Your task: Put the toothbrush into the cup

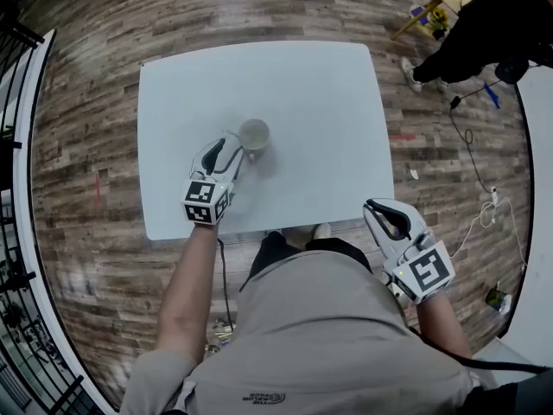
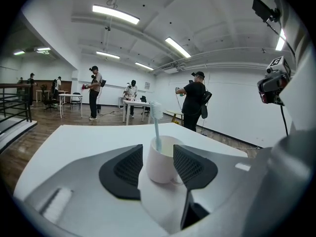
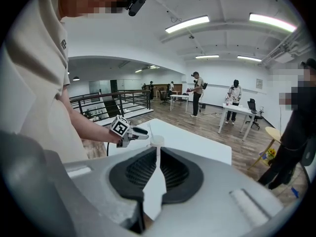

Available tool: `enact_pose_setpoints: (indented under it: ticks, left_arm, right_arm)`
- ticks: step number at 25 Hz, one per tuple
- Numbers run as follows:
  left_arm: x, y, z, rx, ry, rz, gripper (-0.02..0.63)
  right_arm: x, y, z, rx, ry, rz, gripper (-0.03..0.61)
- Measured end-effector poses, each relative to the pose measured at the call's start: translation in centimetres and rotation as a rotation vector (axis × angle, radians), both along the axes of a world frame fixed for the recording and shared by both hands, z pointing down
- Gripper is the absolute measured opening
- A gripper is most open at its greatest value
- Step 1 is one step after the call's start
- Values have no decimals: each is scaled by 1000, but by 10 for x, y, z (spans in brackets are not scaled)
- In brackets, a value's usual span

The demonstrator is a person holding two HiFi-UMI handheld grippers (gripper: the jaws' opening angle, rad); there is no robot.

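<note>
Wood plank floor (image 1: pixel 86 76), white table (image 1: pixel 328 85), white walls (image 2: pixel 232 102), ceiling strip lights (image 2: pixel 116 14), black railing (image 3: pixel 106 102)

white cup (image 2: pixel 159 166), pale blue toothbrush (image 2: pixel 156 125), white table (image 1: pixel 302 93), brown wood-plank floor (image 1: pixel 86 102).

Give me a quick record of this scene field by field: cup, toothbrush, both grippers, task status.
cup: white, standing on the table
toothbrush: upright in the cup, bristles up
left gripper: open, cup framed between its jaws, not gripped
right gripper: shut, empty, off the table by its near right corner
task status: toothbrush already in the cup
</note>
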State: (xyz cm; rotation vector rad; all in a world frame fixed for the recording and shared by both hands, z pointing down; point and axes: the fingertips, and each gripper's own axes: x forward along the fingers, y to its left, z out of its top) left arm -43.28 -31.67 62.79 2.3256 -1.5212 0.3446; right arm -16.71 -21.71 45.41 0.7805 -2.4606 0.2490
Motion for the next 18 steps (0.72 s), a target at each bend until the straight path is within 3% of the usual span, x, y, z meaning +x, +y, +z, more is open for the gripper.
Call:
enact_pose_setpoints:
  ticks: [8,12,18]
  left_arm:
    - [-2,51,-18,-56,26,-110,210]
    - [22,89,-44,-39,24,-176,209]
    - [89,147,-106,65,5,-286,199]
  right_arm:
    - [11,-21,3,38,-49,-105,23]
    - [28,-21,5,50,-79,-183,23]
    - [53,-13,0,80,-154,-389,23]
